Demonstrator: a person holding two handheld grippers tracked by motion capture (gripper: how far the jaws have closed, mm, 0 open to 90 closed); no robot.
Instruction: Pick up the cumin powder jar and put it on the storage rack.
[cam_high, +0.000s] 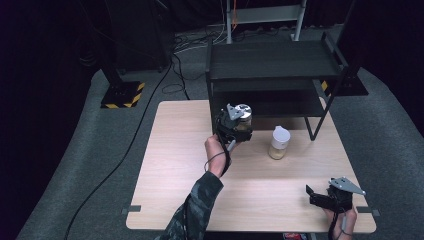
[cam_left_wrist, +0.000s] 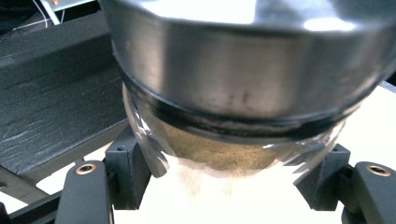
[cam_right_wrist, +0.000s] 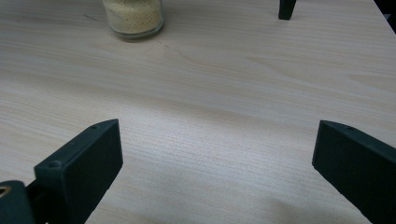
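My left gripper (cam_high: 239, 127) is shut on a glass jar with a silver metal lid (cam_high: 243, 118), held above the table just in front of the black shelf unit (cam_high: 272, 62). In the left gripper view the jar (cam_left_wrist: 243, 88) looms large between the two black jaws, its brownish contents showing under the lid. A second jar with a white lid (cam_high: 279, 142) and yellowish grains stands on the table to the right of it; its base (cam_right_wrist: 134, 16) appears at the top of the right gripper view. My right gripper (cam_high: 320, 196) rests open near the table's front right corner, nothing between its jaws.
The light wooden table (cam_high: 175, 180) has bare room on its left half and front middle. One shelf leg (cam_right_wrist: 286, 9) stands on the table beyond the right gripper. Cables and a striped stand base (cam_high: 122, 95) lie on the grey floor at back left.
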